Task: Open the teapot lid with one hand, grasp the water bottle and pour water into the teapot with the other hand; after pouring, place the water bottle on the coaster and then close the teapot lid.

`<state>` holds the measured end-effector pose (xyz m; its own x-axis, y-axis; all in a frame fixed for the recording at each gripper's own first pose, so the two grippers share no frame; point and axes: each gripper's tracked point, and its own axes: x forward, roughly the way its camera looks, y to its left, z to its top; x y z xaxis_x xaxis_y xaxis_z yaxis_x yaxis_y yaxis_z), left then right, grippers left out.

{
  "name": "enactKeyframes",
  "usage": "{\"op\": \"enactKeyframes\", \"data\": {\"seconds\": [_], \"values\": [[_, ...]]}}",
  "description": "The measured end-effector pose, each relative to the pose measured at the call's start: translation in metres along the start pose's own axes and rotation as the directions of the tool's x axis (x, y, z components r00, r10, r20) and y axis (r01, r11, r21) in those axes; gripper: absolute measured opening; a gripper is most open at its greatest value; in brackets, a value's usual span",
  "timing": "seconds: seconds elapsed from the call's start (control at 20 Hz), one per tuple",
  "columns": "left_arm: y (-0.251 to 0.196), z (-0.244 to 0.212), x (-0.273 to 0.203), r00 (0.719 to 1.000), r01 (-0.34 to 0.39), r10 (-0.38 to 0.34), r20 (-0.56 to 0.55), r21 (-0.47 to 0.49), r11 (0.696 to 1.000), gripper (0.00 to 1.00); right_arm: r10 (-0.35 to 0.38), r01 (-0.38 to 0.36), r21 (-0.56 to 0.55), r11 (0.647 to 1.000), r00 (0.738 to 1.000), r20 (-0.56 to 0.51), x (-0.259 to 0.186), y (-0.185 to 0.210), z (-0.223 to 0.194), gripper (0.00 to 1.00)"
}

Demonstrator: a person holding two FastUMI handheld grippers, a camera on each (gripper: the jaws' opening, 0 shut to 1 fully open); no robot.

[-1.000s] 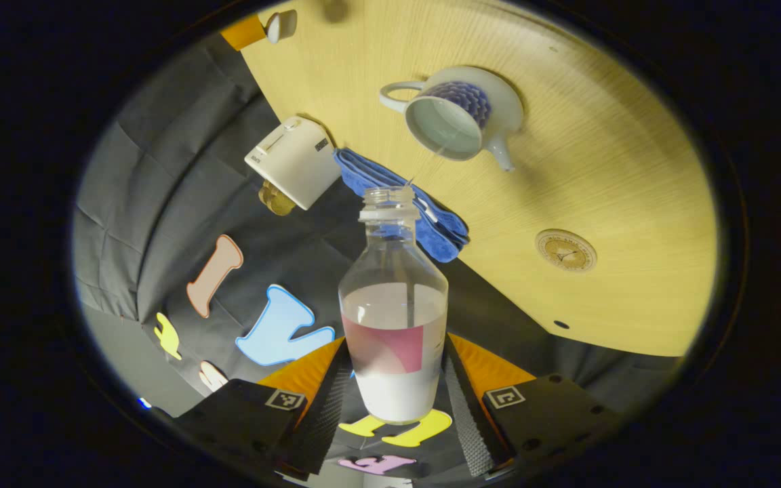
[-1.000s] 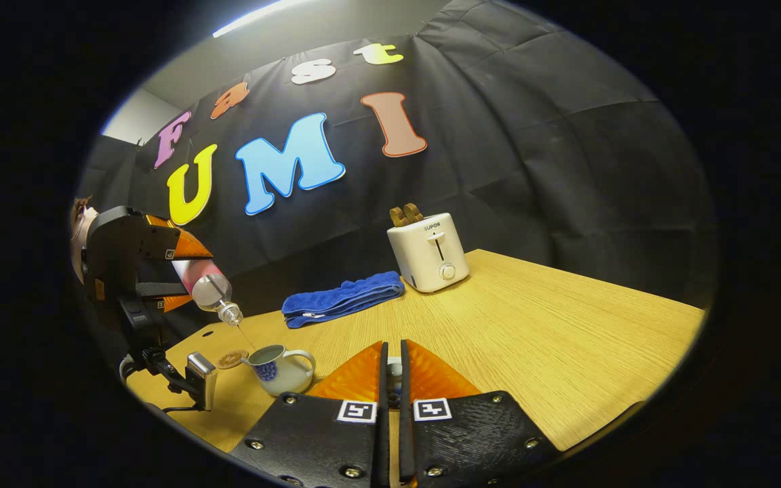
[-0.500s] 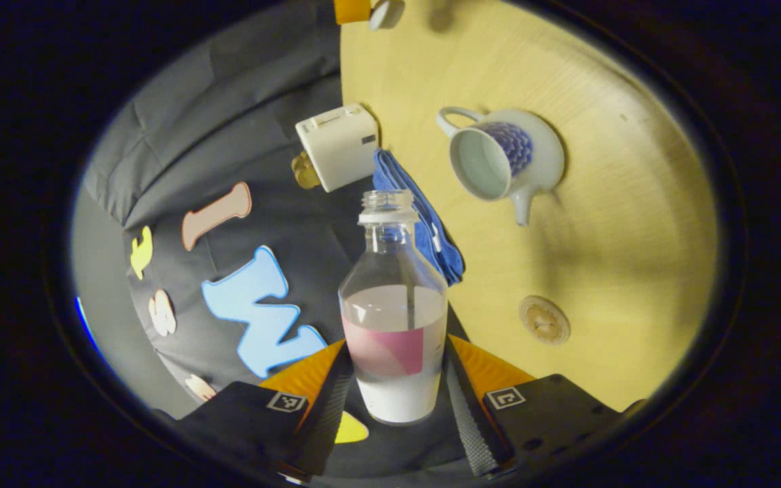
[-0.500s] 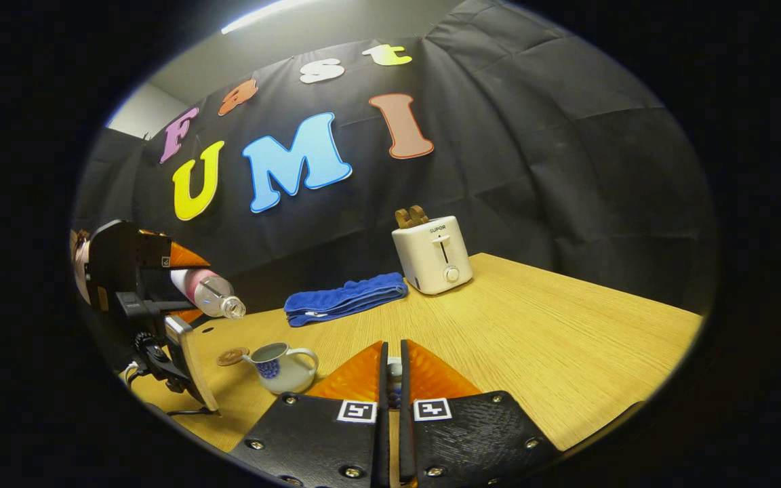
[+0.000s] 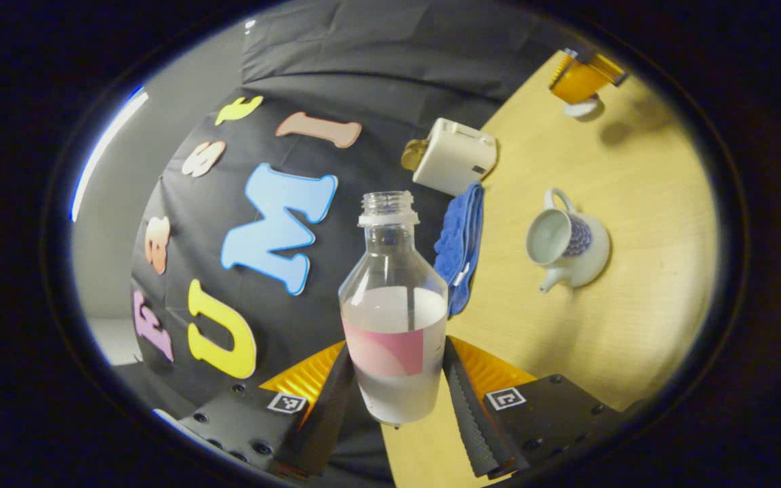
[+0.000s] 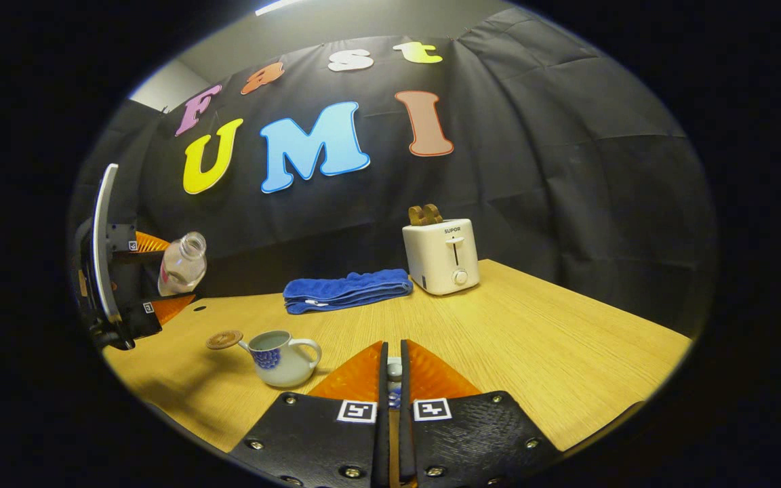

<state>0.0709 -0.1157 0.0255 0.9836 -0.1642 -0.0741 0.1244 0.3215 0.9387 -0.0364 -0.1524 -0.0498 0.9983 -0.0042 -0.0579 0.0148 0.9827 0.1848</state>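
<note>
Bottle of clear plastic, uncapped, with a pink label and part-filled with water [image 5: 394, 325], is pinched at its lower body between the two fingers of the left gripper [image 5: 394, 400] and is seen in the right gripper view [image 6: 182, 264] held in the air near the table's left end, neck raised and only slightly tilted. No stream is seen at its mouth, so pouring is judged finished and the carry to the coaster is in hand. The small round wooden coaster [image 6: 224, 339] lies just beside the lidless white teapot with blue pattern [image 6: 281, 354] on the pale wooden table [image 6: 533, 339]. The right gripper [image 6: 394, 379] is pressed together on the small white lid [image 6: 394, 369]. Next, the bottle must be lowered upright onto the coaster, clear of the teapot's spout, before release.
</note>
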Motion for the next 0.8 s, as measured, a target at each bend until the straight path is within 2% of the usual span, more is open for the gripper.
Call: {"op": "enactKeyframes", "data": {"seconds": [0.15, 0.25, 0.35, 0.45, 0.7, 0.8], "values": [[0.013, -0.023, 0.004, 0.999, -0.038, 0.036, -0.012, -0.219, 0.975, 0.87, 0.011, -0.011, -0.026, 1.000, 1.000, -0.002, 0.000, 0.014, 0.003, 0.05], [0.016, -0.043, 0.017, 0.999, -0.044, 0.034, -0.034, -0.369, 0.928, 0.87, 0.014, -0.014, -0.043, 0.999, 1.000, 0.006, 0.000, 0.021, 0.009, 0.06], [0.017, -0.062, 0.030, 0.999, -0.037, 0.025, -0.031, -0.534, 0.845, 0.88, 0.018, -0.017, -0.057, 0.998, 1.000, 0.008, 0.002, 0.029, 0.013, 0.06], [0.015, -0.078, 0.042, 1.000, -0.025, 0.014, -0.022, -0.645, 0.764, 0.87, 0.014, -0.014, -0.074, 0.997, 1.000, 0.007, 0.004, 0.033, 0.016, 0.05], [-0.009, -0.092, 0.067, 0.999, 0.047, -0.047, 0.023, -0.789, 0.612, 0.87, 0.004, -0.004, -0.086, 0.996, 1.000, -0.002, 0.010, 0.042, 0.015, 0.06], [-0.019, -0.097, 0.075, 0.997, 0.068, -0.073, 0.034, -0.841, 0.536, 0.87, 0.004, -0.005, -0.089, 0.996, 1.000, -0.008, 0.012, 0.045, 0.012, 0.06]]}}
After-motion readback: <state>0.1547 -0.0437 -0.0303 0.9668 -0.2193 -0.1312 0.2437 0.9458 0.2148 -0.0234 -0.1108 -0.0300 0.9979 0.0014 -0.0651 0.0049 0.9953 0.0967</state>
